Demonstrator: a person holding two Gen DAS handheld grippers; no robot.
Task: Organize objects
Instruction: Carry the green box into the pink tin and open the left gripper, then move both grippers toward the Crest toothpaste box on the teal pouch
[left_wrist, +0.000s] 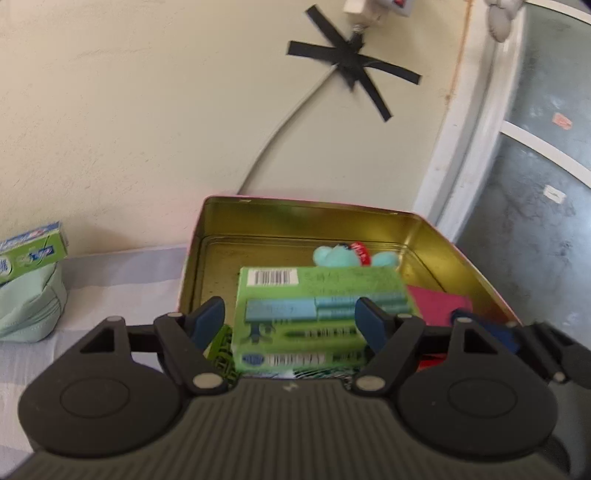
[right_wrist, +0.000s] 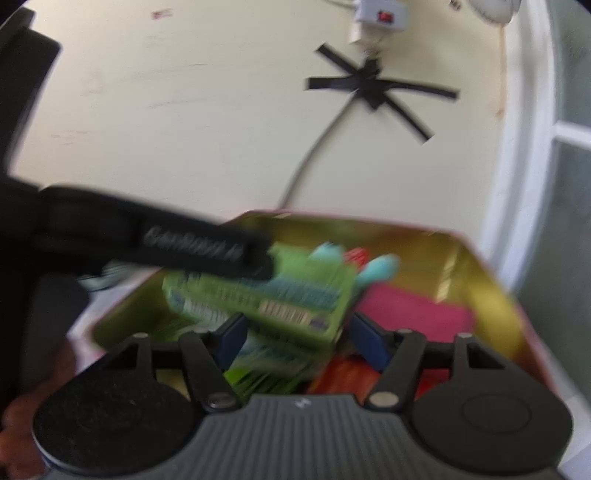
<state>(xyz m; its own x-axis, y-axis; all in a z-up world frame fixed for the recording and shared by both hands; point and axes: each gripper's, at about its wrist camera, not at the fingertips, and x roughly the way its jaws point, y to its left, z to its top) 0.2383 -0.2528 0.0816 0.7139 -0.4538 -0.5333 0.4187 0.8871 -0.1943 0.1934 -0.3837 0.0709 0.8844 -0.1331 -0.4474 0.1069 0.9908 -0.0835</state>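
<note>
left gripper (left_wrist: 291, 321) jaws apart | green box (left_wrist: 317, 317) between | gold tin (left_wrist: 310, 218) behind

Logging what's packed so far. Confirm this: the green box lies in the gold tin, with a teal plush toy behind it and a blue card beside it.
One detail is wrong: the card beside the green box is pink, not blue. The left wrist view shows it clearly. The rest holds: the box lies in the gold tin, with the teal plush toy behind it.

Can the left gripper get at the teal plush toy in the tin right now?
Probably not directly. The plush toy lies at the back of the gold tin, behind the stacked green boxes that sit in front of the open left gripper.
</note>
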